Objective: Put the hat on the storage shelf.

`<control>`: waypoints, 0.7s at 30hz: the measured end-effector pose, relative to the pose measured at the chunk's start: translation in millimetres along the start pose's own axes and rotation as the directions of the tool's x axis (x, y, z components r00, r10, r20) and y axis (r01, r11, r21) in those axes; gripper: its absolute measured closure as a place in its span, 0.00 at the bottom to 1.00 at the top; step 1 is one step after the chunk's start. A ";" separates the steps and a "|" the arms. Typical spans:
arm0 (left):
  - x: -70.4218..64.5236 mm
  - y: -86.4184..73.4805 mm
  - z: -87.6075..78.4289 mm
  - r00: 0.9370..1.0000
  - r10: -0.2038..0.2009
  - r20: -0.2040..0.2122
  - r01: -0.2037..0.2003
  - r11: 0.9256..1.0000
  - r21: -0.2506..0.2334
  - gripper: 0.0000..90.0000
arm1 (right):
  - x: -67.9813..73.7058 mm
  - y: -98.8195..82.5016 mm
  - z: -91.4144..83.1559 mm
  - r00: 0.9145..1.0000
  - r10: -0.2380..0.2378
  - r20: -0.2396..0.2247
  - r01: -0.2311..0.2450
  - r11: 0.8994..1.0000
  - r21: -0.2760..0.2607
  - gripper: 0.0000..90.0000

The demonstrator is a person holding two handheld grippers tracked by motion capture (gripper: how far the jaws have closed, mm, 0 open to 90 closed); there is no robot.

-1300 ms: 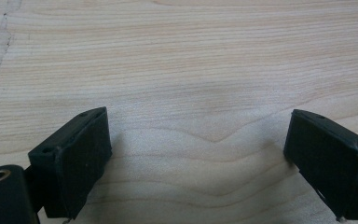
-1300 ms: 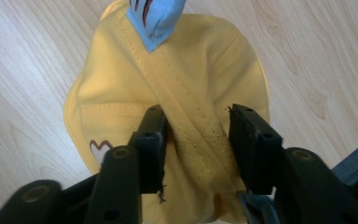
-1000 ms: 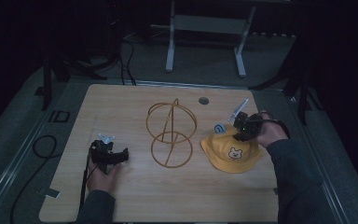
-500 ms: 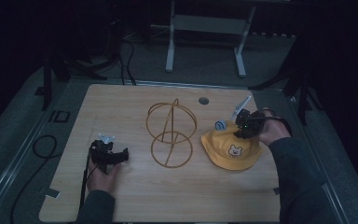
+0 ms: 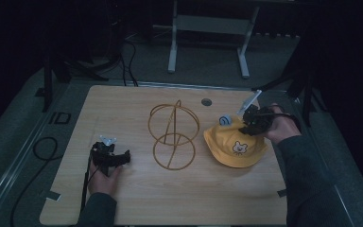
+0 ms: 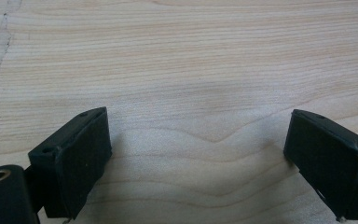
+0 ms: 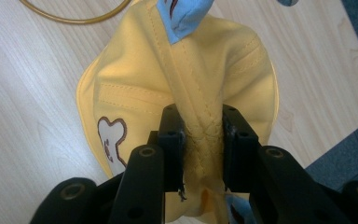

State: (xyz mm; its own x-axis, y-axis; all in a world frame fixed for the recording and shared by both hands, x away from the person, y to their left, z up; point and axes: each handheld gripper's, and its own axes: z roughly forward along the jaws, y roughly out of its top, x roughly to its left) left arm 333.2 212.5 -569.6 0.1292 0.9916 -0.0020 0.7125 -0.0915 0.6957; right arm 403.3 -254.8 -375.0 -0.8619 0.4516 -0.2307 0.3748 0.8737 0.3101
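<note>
Yellow hat pinched at its crown by the right gripper over the right side of the wooden table

The jaws clamp a bunched fold of the hat's fabric, the brim spreading on the tabletop below, a blue tab at its far edge and a small bear patch on its front. Just to its left stands a gold wire stand. Near the table's front left, the left gripper rests low over bare wood, its jaws spread wide with nothing between them
</note>
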 end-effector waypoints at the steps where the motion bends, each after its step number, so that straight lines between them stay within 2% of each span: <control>1: 0.0 0.0 0.0 1.000 0.000 0.000 0.000 1.000 0.000 0.08 | 0.1 0.3 -1.8 1.000 0.003 0.001 -0.003 1.000 0.001 0.81; 13: 0.0 0.0 0.0 1.000 0.000 0.000 0.000 1.000 0.001 0.08 | -2.8 0.7 -20.6 1.000 0.001 0.013 -0.001 1.000 -0.015 0.81; 21: 0.0 0.0 0.0 1.000 0.000 0.000 0.000 1.000 0.001 0.08 | 0.0 6.2 -29.0 1.000 -0.021 0.013 0.022 1.000 -0.013 0.81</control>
State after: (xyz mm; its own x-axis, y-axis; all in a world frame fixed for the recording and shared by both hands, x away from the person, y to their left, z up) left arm 333.2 212.5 -569.6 0.1292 0.9916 -0.0024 0.7129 -0.0912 0.6953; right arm 395.7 -254.6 -346.4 -0.8650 0.4352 -0.2497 0.3518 0.8808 0.3168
